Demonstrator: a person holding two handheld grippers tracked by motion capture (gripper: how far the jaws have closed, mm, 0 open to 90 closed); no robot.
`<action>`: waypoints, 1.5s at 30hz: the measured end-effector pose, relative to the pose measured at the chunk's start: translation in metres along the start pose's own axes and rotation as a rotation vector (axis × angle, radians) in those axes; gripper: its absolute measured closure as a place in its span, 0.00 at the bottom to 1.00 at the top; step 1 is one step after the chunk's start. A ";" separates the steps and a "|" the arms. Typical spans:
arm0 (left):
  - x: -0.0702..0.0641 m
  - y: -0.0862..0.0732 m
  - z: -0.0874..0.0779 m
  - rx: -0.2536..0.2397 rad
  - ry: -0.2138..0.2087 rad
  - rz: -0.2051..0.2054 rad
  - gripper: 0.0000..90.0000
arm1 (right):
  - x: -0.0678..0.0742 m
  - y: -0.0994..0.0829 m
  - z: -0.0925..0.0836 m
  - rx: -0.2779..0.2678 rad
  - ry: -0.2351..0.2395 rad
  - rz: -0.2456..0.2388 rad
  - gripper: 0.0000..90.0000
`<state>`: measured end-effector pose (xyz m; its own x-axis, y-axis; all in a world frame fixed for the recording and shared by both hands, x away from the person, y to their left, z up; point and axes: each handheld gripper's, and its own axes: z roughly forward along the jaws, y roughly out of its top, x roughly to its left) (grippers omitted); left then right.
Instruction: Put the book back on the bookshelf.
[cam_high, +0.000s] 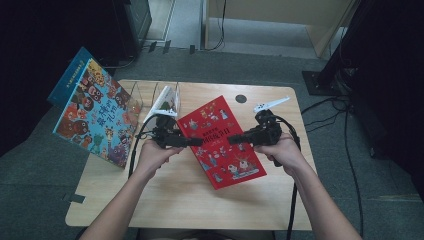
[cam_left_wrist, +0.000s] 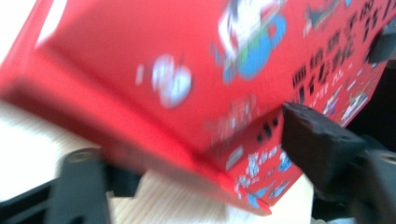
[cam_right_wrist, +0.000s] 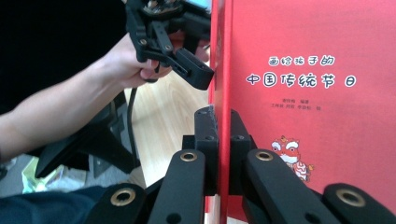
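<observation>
Red book (cam_high: 222, 142), colourful book (cam_high: 97, 112) left, wooden table (cam_high: 175, 200)

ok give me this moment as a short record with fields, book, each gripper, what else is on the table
book: red book, raised off the wooden table between the two grippers
right gripper: shut on the red book's edge
left gripper: at the book's opposite edge, jaws either side of it, grip cannot be told
other things: colourful picture book leaning at the table's left; a white-covered book standing behind the left gripper
</observation>
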<state>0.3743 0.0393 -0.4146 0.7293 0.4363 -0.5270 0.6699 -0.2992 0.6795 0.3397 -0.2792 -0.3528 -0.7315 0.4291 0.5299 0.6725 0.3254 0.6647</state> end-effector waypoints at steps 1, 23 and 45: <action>0.000 0.000 0.001 0.001 -0.008 -0.007 0.25 | 0.001 0.000 0.001 0.012 0.001 -0.004 0.98; -0.016 0.024 -0.036 -0.070 -0.120 0.093 0.76 | -0.015 -0.003 0.015 0.055 -0.065 -0.115 0.78; -0.040 0.037 -0.047 -0.063 0.007 0.191 0.90 | -0.024 -0.007 0.013 -0.011 -0.267 -0.105 0.60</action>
<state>0.3629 0.0506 -0.3445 0.8413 0.3825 -0.3821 0.5092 -0.3232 0.7977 0.3536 -0.2811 -0.3769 -0.7404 0.6006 0.3017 0.5923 0.3708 0.7153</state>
